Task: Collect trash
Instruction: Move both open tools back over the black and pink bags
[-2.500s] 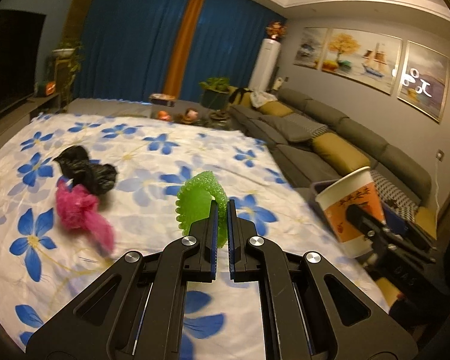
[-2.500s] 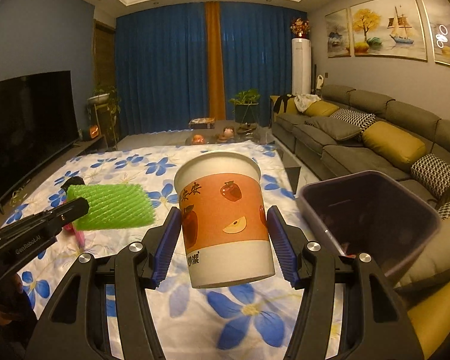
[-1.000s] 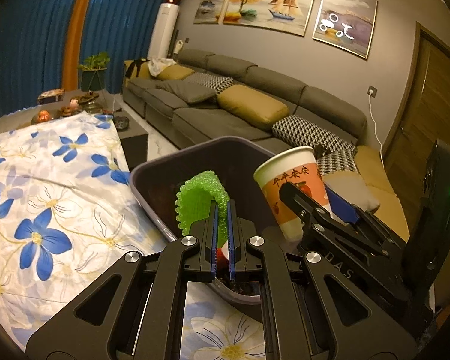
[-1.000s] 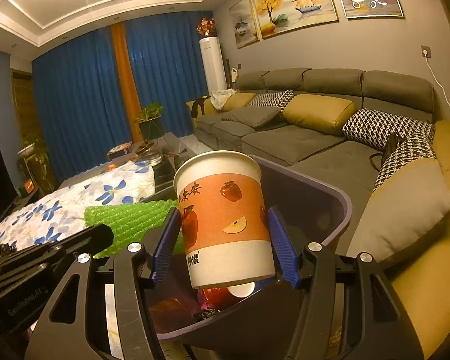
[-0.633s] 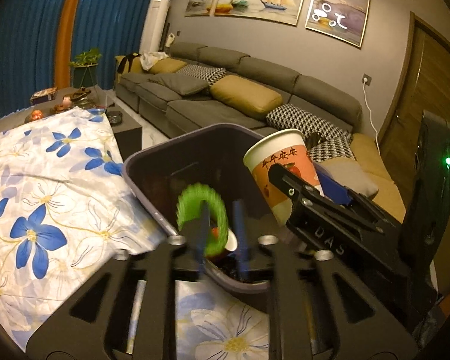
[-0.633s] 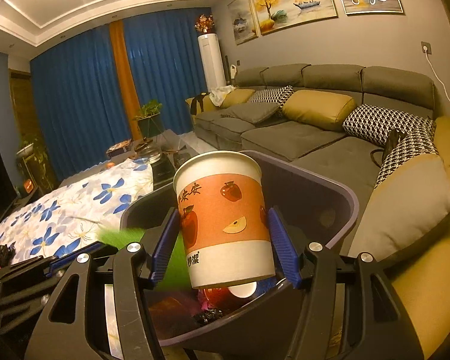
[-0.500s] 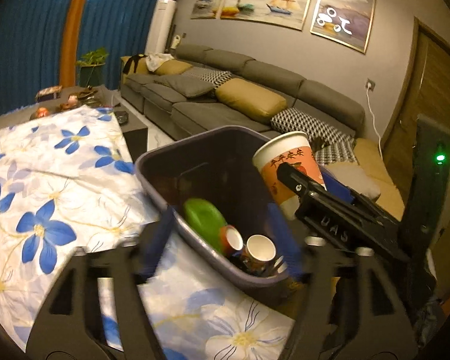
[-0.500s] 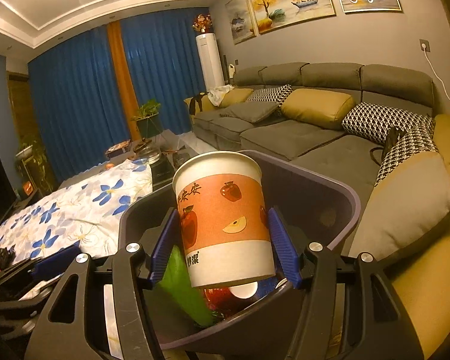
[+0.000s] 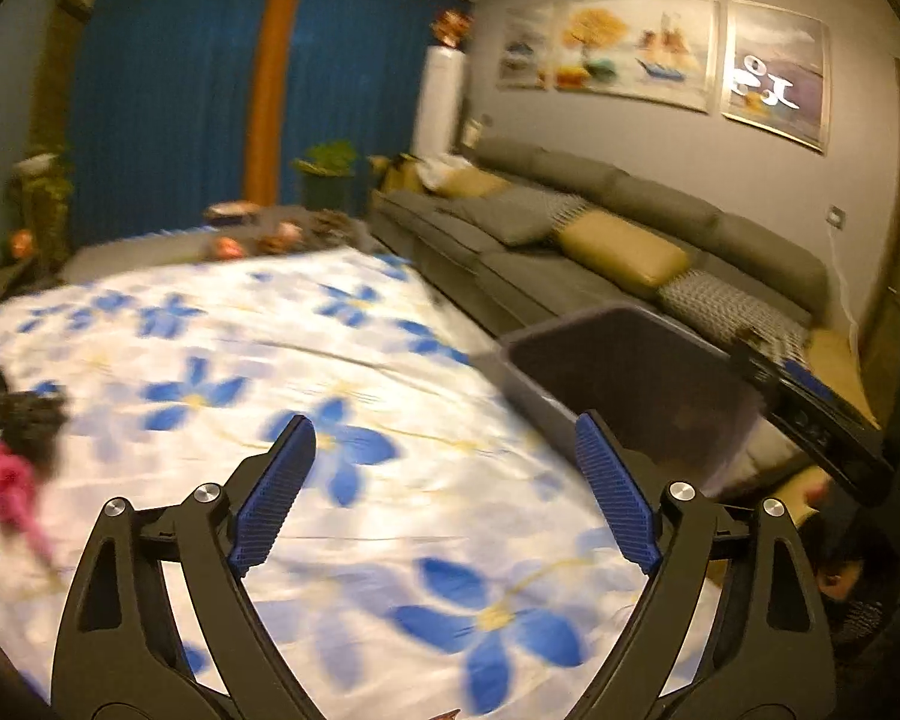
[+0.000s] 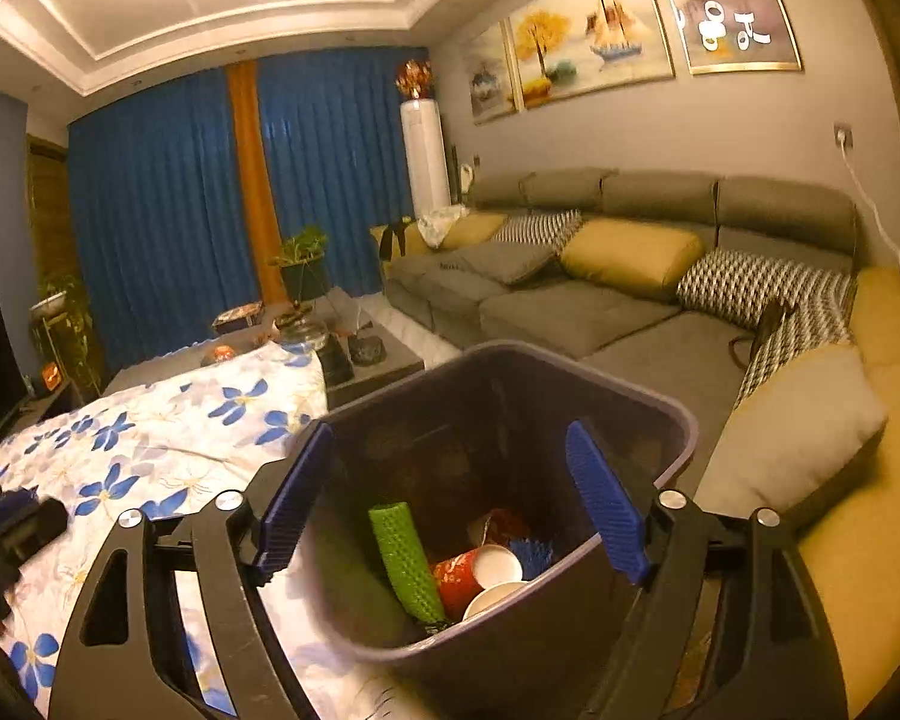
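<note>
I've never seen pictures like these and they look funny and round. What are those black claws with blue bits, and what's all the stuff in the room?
Those claws are grabbing tools. A person holds one in each hand, and a small round-eyed camera on each tool looks forward along its two fingers.

One picture comes from the left gripper. It is open and holds nothing, above a flowered cloth. At the cloth's left edge lie a black bag and something pink, both blurry.

The other picture comes from the right gripper, open and empty too, over a dark bin. Inside the bin lie a green foam net, paper cups and other trash.
</note>
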Tool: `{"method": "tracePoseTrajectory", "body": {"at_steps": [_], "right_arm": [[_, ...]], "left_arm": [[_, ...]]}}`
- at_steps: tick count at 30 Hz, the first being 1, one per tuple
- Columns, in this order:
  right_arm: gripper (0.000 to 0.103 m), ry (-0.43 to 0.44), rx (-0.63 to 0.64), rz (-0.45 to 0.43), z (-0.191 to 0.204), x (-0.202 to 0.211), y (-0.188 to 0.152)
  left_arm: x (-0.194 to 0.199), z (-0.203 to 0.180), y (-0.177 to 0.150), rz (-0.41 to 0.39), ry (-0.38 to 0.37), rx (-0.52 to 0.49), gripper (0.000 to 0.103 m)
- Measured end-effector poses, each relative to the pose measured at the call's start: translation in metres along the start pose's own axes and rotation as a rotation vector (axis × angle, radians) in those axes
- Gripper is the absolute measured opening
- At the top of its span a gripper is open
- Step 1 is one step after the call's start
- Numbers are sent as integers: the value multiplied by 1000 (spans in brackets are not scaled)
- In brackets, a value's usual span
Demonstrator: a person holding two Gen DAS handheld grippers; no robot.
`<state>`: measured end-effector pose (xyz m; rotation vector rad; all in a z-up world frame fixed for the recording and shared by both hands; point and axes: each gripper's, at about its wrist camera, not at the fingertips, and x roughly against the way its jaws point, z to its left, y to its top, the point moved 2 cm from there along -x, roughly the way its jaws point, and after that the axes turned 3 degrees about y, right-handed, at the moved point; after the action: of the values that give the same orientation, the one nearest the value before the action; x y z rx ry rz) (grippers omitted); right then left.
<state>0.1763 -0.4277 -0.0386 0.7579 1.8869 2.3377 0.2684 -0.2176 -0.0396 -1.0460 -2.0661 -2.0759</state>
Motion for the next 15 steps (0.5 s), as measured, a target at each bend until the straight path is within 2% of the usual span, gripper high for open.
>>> {"method": "tracePoseTrajectory", "body": {"at_steps": [7, 15], "right_arm": [[80, 100, 32, -19, 52, 32, -1], [81, 262, 97, -4, 142, 43, -11]], "left_arm": [[46, 65, -9, -32, 191, 32, 87], [84, 164, -33, -19, 394, 104, 87]]}}
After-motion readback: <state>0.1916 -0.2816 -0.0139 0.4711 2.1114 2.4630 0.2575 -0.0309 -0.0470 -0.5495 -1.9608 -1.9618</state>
